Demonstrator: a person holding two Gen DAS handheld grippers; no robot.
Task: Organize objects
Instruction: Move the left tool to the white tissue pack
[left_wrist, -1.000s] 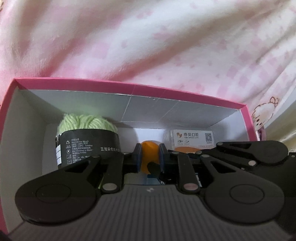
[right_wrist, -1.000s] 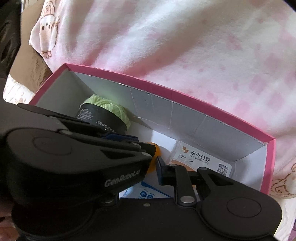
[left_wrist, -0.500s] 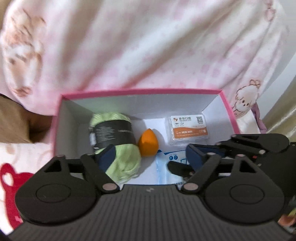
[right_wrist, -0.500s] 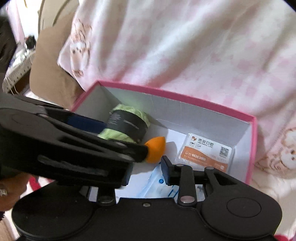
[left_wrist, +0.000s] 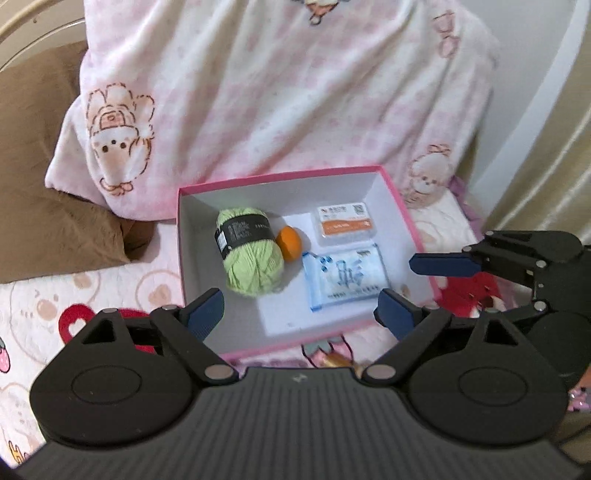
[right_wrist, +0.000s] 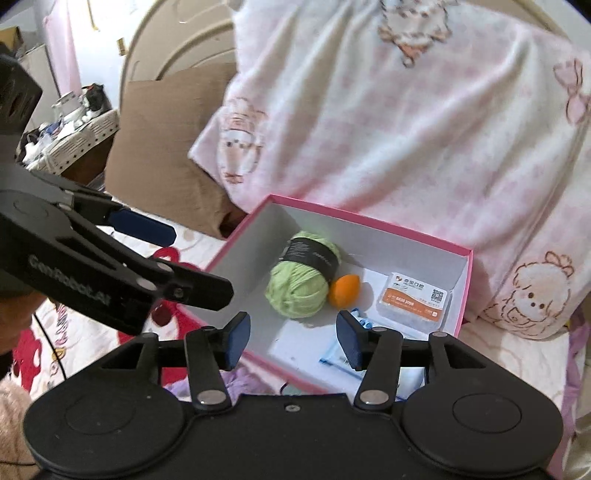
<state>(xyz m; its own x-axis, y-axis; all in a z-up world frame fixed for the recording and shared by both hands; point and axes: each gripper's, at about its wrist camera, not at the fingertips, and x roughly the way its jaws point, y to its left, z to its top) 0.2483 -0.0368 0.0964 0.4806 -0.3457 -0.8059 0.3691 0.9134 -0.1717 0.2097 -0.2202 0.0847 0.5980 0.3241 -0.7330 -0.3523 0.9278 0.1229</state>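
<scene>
- Since the box is packed, my left claw (left_wrist: 297, 312) has just been opening wide, empty; my right claw (right_wrist: 291, 341) opening too, nothing between.
- Both hover at the pink box's (left_wrist: 295, 176) near edge.
- Inside: green yarn (left_wrist: 251, 254) left, orange sponge (left_wrist: 289, 244) beside it, card case (left_wrist: 345, 224) far right, tissue packet (left_wrist: 345, 278) near right, leaving floor spare.

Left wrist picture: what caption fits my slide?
Open left gripper above a pink cardboard box holding green yarn ball, orange egg-shaped sponge, clear plastic case and blue-printed packet.

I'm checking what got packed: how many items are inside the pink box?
4. The green yarn ball lies at the left, the orange sponge right beside it, the orange-labelled case at the far right, the blue-printed packet in front of that case. Nothing seems hidden.
</scene>
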